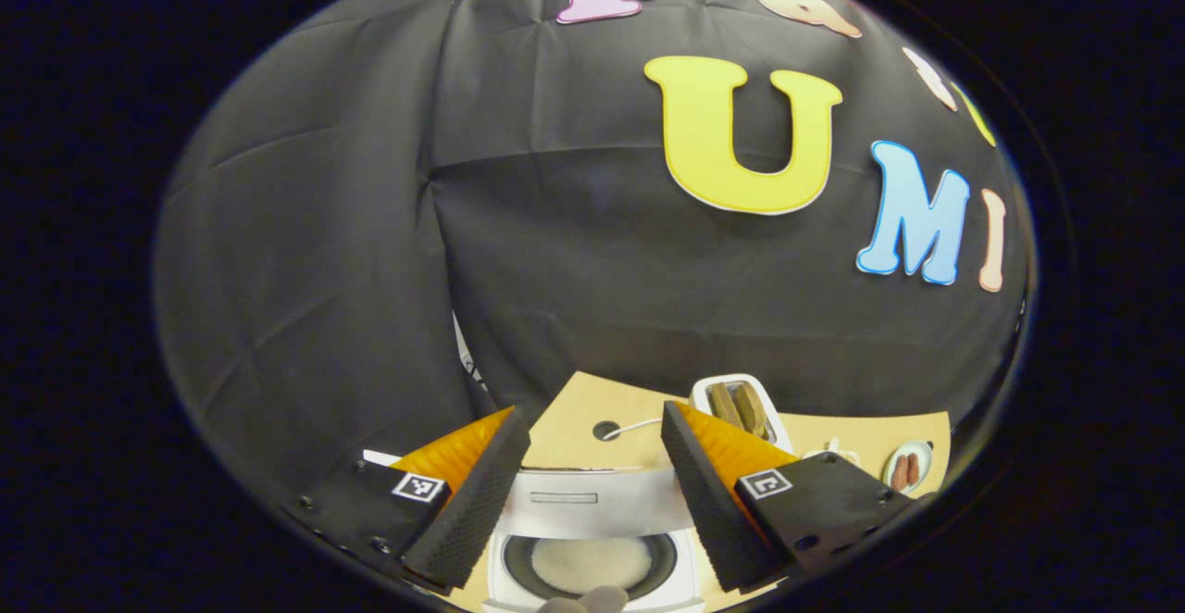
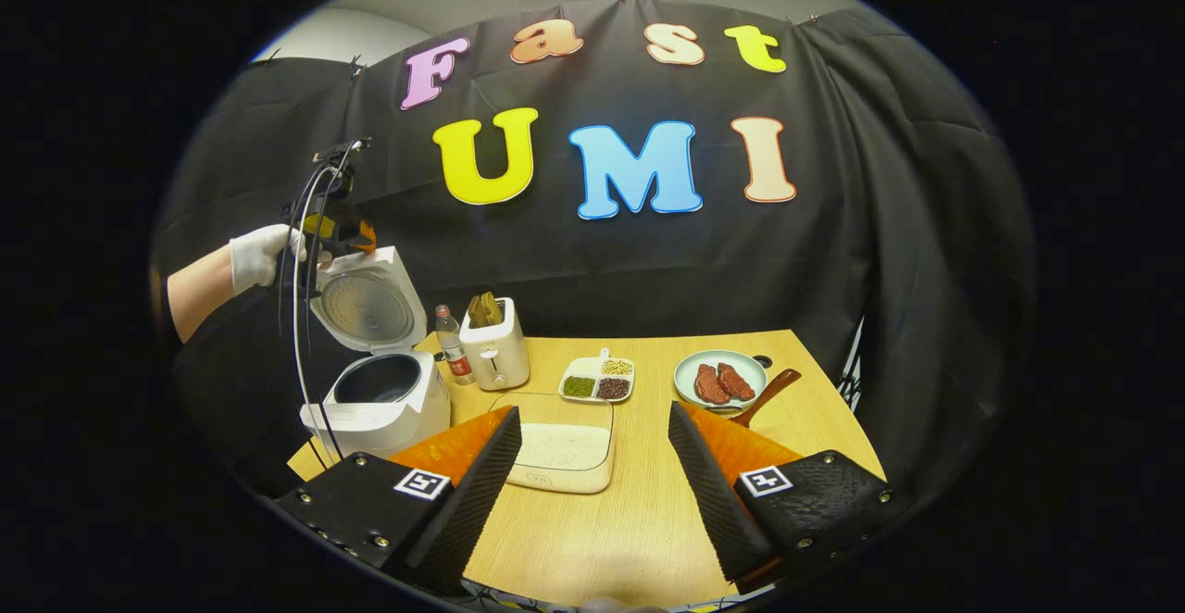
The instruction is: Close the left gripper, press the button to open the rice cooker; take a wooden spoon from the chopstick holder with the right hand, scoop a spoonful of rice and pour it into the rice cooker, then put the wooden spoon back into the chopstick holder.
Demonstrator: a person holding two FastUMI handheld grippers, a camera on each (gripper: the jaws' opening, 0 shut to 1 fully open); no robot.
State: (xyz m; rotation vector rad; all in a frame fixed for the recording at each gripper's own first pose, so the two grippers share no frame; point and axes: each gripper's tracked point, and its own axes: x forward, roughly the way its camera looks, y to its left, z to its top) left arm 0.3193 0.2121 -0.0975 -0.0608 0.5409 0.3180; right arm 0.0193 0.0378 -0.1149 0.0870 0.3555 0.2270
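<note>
Both tongs, left (image 1: pixel 592 493) and right (image 2: pixel 592 474), are gaping empty, cooker (image 2: pixel 375 381) lid is standing open, light stiff spoon probably wanting a mid-handle pinch.

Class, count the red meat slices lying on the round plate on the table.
2: left slice and right slice, side by side on the plate; none seems hidden.
</note>
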